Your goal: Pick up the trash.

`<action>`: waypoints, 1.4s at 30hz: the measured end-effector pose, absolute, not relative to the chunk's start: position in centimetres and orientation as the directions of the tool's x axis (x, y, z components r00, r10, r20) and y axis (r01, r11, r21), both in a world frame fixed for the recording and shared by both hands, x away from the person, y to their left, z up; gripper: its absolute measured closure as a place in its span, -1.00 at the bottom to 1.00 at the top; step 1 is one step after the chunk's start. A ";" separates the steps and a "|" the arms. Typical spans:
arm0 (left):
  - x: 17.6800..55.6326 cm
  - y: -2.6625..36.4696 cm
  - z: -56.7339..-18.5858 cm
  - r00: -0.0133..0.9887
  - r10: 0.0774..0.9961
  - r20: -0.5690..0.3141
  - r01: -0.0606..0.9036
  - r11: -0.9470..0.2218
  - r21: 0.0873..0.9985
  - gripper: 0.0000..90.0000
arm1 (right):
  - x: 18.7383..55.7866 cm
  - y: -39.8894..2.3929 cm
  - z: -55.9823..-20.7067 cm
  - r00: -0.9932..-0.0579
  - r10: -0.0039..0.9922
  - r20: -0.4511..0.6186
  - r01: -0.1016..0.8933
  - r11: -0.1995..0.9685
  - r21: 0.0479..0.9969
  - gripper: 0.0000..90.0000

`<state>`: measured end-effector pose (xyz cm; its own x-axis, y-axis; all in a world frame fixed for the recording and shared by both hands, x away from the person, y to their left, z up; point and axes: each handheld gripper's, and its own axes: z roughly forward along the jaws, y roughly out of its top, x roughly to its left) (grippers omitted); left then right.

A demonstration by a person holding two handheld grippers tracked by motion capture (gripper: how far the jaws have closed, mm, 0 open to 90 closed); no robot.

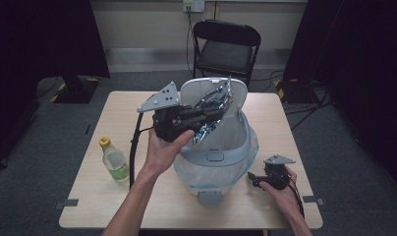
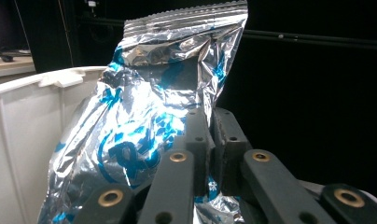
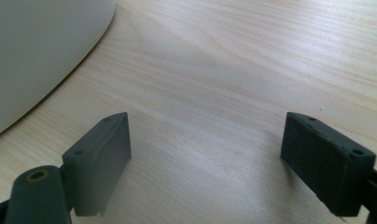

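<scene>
The left gripper is held above the open bin, level with its raised lid, and is clenched on a crinkled silver-and-blue foil bag. In the left gripper view the two jaws stand almost together, pinching a fold at the lower right part of the foil bag, whose serrated top edge stands upward; the pads touch the foil on both sides. The pale inner wall of the lid lies just beside the bag on the left of that view. In the high view the bag hangs over the mouth of the bin, in front of the lid, and is clear of the liner that lines the bin. The bin stands on the desk, near its middle. The right gripper rests low on the desk, just beside the right side of the bin, and is released: in the right gripper view its jaws stand wide apart with bare wood of the desk between them and the curved bin wall at the upper left. A bottle with a yellow cap stands upright on the left part of the desk, well apart from the bin.
</scene>
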<state>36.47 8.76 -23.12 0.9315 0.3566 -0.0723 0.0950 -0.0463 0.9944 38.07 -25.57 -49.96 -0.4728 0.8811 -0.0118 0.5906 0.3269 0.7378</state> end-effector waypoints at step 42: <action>34.2 14.5 -24.6 0.887 0.452 -0.093 0.116 -0.023 0.993 0.62 | 38.1 -25.6 -50.0 -0.472 0.882 -0.011 0.592 0.326 0.737 -0.67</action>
<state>34.17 14.51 -24.61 0.8874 0.4515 -0.0932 0.1159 -0.0229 0.9930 38.05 -25.56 -49.96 -0.4717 0.8817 -0.0106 0.5920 0.3257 0.7372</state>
